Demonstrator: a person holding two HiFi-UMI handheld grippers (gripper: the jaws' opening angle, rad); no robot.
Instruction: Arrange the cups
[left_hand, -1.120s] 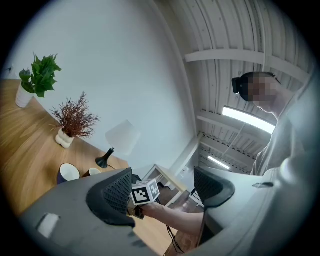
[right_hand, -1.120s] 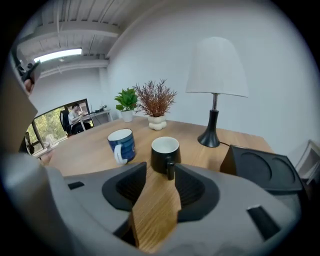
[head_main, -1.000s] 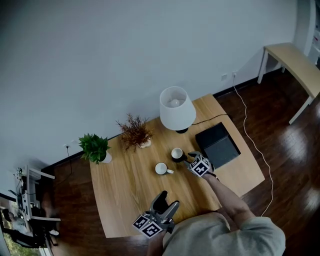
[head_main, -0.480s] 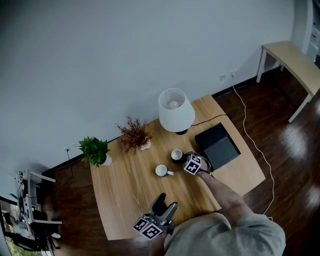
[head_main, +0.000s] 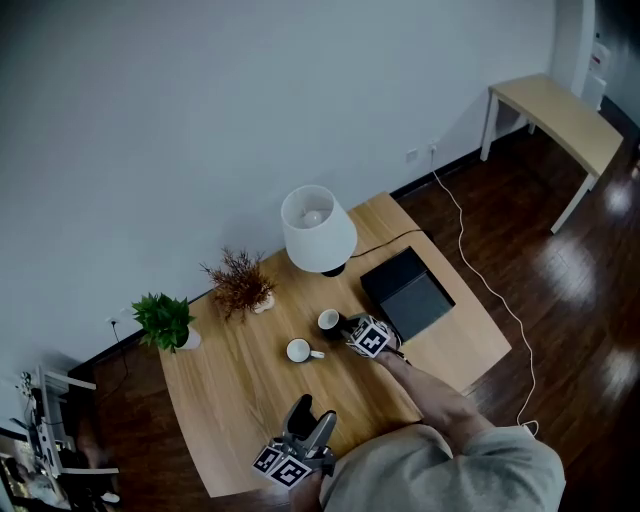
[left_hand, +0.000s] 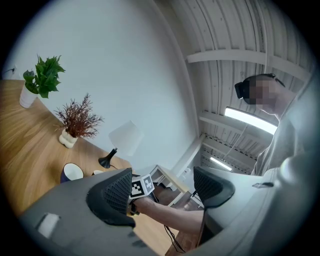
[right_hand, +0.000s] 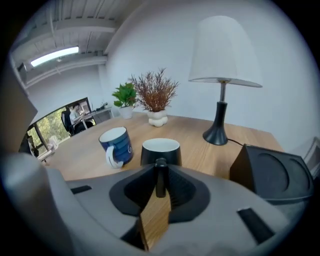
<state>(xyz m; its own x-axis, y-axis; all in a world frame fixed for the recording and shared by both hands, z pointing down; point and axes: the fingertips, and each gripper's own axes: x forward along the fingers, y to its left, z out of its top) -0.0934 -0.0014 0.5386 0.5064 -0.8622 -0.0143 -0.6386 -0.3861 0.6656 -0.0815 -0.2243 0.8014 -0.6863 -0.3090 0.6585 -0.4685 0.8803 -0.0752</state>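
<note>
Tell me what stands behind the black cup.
In the right gripper view, a white vase of dried twigs; the black cup covers the tabletop just behind it.

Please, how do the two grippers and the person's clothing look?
The left gripper and right gripper are grey, with black ribbed pads and a cube of black-and-white square markers. The person wears a grey top. The right gripper's jaws are closing, with the handle of the black cup between them.
</note>
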